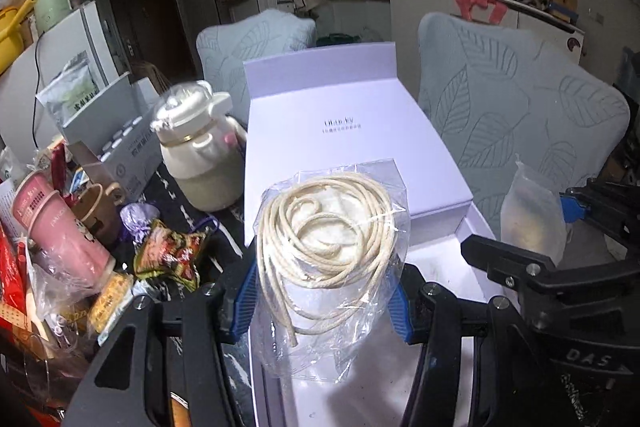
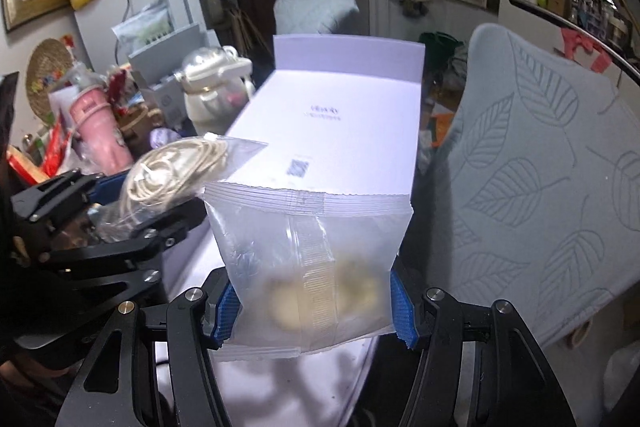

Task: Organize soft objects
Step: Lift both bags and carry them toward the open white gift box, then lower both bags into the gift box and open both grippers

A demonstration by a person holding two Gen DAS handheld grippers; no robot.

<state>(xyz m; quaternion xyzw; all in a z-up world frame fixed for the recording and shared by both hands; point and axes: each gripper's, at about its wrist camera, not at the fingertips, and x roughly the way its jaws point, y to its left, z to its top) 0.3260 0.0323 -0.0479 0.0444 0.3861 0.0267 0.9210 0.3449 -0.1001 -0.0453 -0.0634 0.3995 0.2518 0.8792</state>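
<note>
Both soft items are lifted and neither is stowed yet, so the task looks roughly midway: the white gift box (image 1: 352,131) lies open on the cluttered table (image 1: 200,215), its near tray apparently empty as far as the views show, and the placing remains to be done. The left gripper (image 1: 324,291) is clamped on a clear bag of coiled cord (image 1: 328,231), its blue pads pressing the bag's sides, held just above the near end of the box. The right gripper (image 2: 316,307) is clamped on a frosted sealed pouch (image 2: 308,259) with pale round contents, held to the right of the cord bag, over the box's near right edge.
</note>
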